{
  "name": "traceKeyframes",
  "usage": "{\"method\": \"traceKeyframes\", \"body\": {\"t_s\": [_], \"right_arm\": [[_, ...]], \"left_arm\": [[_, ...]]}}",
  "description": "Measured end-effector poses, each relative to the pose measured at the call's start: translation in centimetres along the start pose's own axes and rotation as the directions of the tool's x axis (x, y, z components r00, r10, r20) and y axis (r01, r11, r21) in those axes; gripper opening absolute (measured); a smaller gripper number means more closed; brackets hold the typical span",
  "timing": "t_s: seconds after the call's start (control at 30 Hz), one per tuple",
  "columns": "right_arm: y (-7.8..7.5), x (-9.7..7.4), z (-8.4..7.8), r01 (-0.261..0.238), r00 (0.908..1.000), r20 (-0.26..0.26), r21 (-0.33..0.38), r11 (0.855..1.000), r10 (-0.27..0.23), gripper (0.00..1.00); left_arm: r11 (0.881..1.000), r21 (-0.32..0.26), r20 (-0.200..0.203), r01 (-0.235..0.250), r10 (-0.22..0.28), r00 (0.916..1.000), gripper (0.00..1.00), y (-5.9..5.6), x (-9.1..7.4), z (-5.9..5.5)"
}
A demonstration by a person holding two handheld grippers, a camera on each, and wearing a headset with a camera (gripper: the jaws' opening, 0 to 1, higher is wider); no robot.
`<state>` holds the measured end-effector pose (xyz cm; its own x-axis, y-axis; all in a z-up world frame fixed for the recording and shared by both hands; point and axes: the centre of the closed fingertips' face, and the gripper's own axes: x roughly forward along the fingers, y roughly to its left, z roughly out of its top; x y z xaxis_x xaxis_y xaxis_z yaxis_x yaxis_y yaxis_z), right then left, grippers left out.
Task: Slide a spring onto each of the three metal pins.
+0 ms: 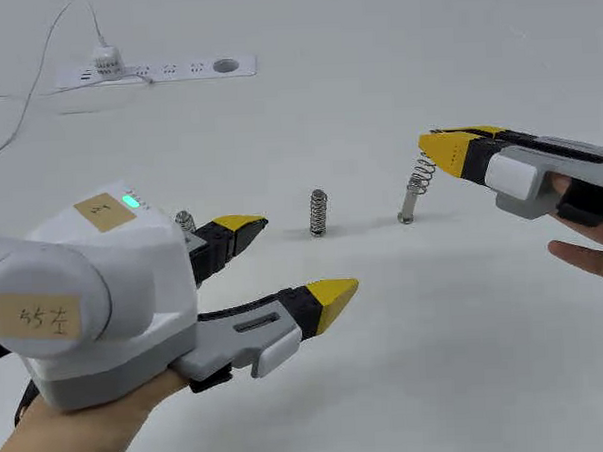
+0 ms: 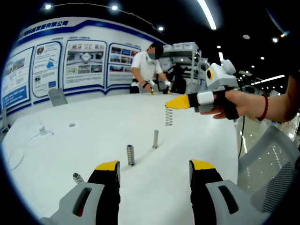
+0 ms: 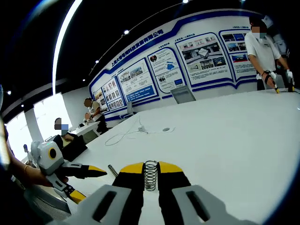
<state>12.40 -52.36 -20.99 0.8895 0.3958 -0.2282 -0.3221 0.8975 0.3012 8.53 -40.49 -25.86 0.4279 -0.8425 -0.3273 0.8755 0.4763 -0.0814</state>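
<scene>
The right gripper (image 1: 444,150) is clamped on the top of a spring (image 1: 422,171), which hangs right at the tip of the bare pin (image 1: 409,203) standing tilted on the white table (image 1: 438,360). Whether its lower end touches the pin is hard to make out. The left gripper (image 1: 288,259) hovers with its jaws spread and nothing between them. The middle pin (image 1: 318,212) carries its own coil. The third pin (image 1: 185,221), also coiled, is half hidden behind the left gripper's body. A power strip (image 1: 165,69) lies far back.
</scene>
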Motion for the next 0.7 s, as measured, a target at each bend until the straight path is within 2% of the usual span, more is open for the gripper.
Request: {"method": "traceKeyframes", "body": {"t_s": [0.1, 0.37, 0.5, 0.7], "right_arm": [[-0.4, 0.3, 0.0, 0.01, 0.9999, -0.006, -0.022, 1.0, -0.01, 0.11], [-1.5, 1.0, -0.1, 0.03, 0.9994, -0.016, -0.084, 0.996, -0.031, 0.11], [-2.1, 1.4, -0.4, 0.041, 0.9987, -0.024, -0.101, 0.994, -0.044, 0.11], [-3.0, 2.0, -0.8, 0.058, 0.9973, -0.037, -0.138, 0.989, -0.064, 0.11]], "left_arm": [[1.0, 0.015, -0.016, -0.022, 0.022, 0.9996, 0.67, 0.6, -0.3, -0.4], [0.996, 0.046, -0.015, -0.074, 0.075, 0.9971, 0.73, 1.9, -1.2, -0.4], [0.992, 0.048, -0.023, -0.119, 0.12, 0.9925, 0.78, 2.9, -1.7, -0.5], [0.986, 0.034, -0.034, -0.16, 0.162, 0.9863, 0.84, 3.9, -2.2, -1.0]]}}
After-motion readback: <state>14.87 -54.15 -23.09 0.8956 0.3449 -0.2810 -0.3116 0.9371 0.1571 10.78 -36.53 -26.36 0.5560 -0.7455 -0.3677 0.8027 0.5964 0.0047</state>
